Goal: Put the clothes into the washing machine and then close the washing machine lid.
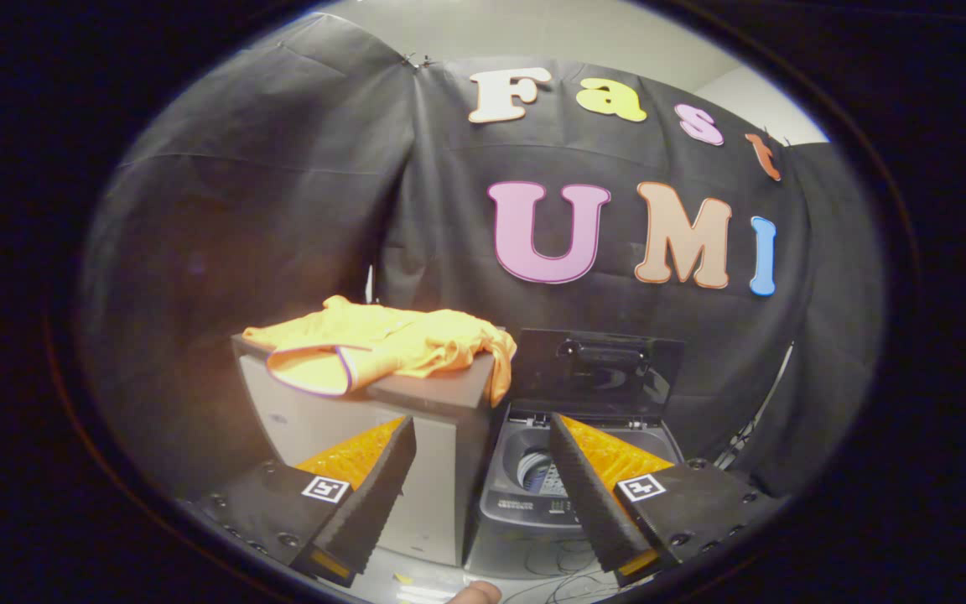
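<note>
An orange garment [391,346] lies crumpled on top of a grey cabinet [340,419], one edge hanging over the cabinet's right side. To the right of the cabinet stands a small grey top-loading washing machine [525,486] with its dark lid [600,369] raised upright, and the drum [537,471] shows inside. My gripper [480,432] is open, with nothing between its fingers. The left finger [374,486] sits in front of the cabinet, the right finger [588,486] in front of the machine. Both are well short of the garment.
Black cloth forms the booth's wall behind and beside the cabinet and machine. Thin cables [554,558] lie on the pale floor in front of the machine. A fingertip [475,594] of a person's hand shows low between the gripper's fingers.
</note>
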`<state>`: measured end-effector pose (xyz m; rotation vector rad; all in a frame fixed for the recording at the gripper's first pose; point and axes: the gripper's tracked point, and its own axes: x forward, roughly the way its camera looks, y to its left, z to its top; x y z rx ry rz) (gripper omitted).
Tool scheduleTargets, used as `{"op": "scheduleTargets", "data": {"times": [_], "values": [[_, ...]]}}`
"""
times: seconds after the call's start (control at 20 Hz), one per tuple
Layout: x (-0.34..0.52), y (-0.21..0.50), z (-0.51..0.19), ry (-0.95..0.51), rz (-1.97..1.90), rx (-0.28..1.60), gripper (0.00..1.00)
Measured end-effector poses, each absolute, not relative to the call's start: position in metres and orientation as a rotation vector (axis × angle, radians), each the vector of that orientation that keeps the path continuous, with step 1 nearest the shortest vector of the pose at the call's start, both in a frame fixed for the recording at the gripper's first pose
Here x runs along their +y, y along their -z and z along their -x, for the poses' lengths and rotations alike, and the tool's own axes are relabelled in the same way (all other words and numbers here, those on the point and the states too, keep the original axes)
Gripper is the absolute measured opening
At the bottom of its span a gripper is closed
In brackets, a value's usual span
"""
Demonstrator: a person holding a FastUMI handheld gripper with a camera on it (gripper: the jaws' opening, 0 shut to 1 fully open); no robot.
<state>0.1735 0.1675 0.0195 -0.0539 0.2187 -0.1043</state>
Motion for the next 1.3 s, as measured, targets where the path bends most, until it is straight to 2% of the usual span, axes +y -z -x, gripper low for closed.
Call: {"op": "scheduleTargets", "data": {"times": [0.3,0.55,0.7,0.9,1.05,1.1,1.3], "values": [[0.210,-0.066,-0.276,0.167,0.006,0.191,0.99],[0.233,-0.049,-0.347,0.206,-0.043,0.347,0.99],[0.238,-0.010,-0.366,0.226,0.045,0.560,1.00],[0.267,0.037,-0.379,0.170,0.049,0.765,0.99],[0.264,0.047,-0.383,0.250,-0.083,0.762,0.94],[0.264,0.048,-0.387,0.272,-0.104,0.757,0.95],[0.269,0.041,-0.387,0.276,-0.091,0.766,0.93]]}}
